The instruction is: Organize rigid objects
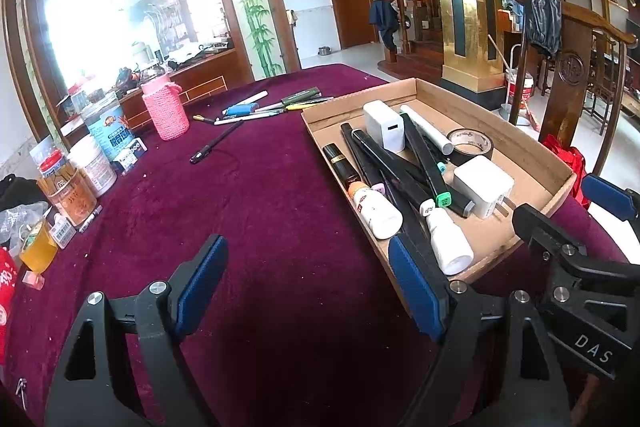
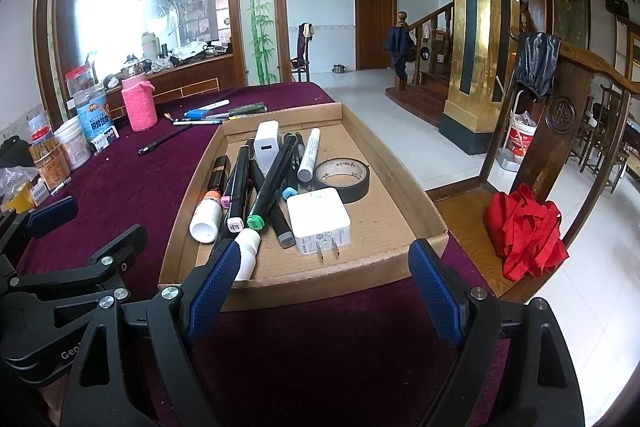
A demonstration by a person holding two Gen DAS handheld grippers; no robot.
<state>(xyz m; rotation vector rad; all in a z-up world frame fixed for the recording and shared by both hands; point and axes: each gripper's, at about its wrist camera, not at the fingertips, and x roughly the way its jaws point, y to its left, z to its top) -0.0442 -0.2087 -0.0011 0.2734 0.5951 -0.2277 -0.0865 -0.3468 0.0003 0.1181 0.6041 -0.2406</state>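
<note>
The left gripper (image 1: 308,279) hung over the maroon tablecloth (image 1: 248,195), its jaws spread wide with nothing between them. The right gripper (image 2: 324,279) stood just as wide and just as empty, near the close edge of the cardboard tray (image 2: 392,227). The two tools sat side by side, each showing at the edge of the other's view.

In the tray lay two white chargers: one with its plug prongs pointing at the near wall (image 2: 319,220), one standing farther back (image 2: 266,145). One roll of black tape (image 2: 342,179) lay flat beside the nearer charger. Two small white bottles lay at the near end, one with an orange band (image 2: 207,218) and one against the near wall (image 2: 247,251). A heap of crossed black markers (image 2: 267,183) filled the middle; at least four coloured caps showed, though the exact count was hard to tell. One white marker (image 2: 310,155) and one black-and-gold tube (image 2: 219,175) flanked the heap.

Outside the tray, on the cloth, one black pen (image 2: 164,141) lay alone, and a loose cluster of pens (image 2: 218,115) lay beyond it. One pink knitted bottle (image 2: 138,105) stood upright near them.
</note>
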